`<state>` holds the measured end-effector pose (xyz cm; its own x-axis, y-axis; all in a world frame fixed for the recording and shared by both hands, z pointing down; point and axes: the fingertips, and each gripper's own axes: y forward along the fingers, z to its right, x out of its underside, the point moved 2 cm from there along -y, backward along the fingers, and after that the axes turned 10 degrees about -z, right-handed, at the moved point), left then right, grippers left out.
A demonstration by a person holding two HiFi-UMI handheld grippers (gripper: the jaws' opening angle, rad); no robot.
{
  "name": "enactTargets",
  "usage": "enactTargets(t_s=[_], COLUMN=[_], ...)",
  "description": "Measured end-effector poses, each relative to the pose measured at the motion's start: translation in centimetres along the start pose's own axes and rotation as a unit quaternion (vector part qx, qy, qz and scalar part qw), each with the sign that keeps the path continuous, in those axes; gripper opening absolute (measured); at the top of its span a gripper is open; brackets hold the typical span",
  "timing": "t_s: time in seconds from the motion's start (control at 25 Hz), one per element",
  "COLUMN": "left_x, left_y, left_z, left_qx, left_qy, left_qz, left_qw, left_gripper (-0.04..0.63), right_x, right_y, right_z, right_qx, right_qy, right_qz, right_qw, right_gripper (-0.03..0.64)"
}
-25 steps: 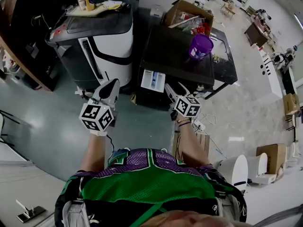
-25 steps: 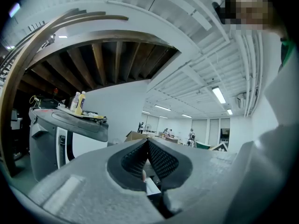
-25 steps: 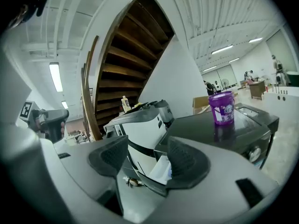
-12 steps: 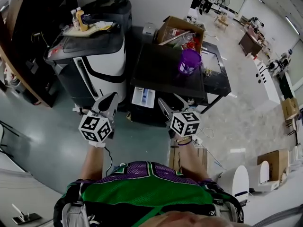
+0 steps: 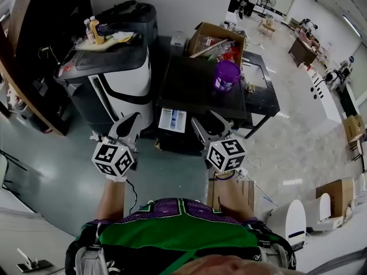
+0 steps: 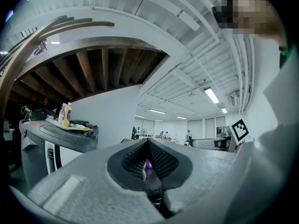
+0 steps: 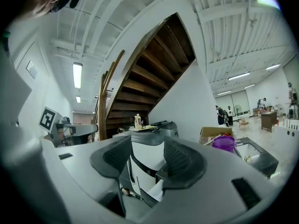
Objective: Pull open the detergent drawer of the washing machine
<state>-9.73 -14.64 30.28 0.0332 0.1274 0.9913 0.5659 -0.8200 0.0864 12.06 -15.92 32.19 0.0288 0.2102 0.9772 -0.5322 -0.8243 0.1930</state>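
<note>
Grey plastic right gripper, held level in front of the person's chest: jaws fairly wide but closing, nothing between the pads. Hovers just right of the detergent drawer, seemingly clear of it. Left gripper on the drawer's other side, jaws pressed together at the tips, also empty. Just beyond both, the dark washing machine, with the pale drawer sticking out of its front near the upper left corner, a blue compartment showing. Looks pulled open already, so probably nothing left but to take the hands away. On the machine's top, a purple cup; further left, a white and black appliance; behind, an open cardboard box.
</note>
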Motion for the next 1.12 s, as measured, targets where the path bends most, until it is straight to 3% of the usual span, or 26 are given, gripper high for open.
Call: enactTargets(t_s=[0.52, 1.12], left_x=[-0.4, -0.3], left_y=[-0.1, -0.2], left_z=[1.6, 1.4], left_qx=[0.000, -0.006], left_qy=[0.011, 0.007], left_qz=[0.000, 0.003], left_qw=[0.9999, 1.0000], left_gripper=[0.015, 0.015], right_x=[-1.1, -1.9], right_y=[-1.0, -0.7], right_z=[-0.8, -1.3], right_qx=[-0.010, -0.012], right_qy=[-0.027, -0.045], right_qz=[0.012, 0.019], right_qw=[1.000, 0.999], right_gripper=[0.079, 0.003])
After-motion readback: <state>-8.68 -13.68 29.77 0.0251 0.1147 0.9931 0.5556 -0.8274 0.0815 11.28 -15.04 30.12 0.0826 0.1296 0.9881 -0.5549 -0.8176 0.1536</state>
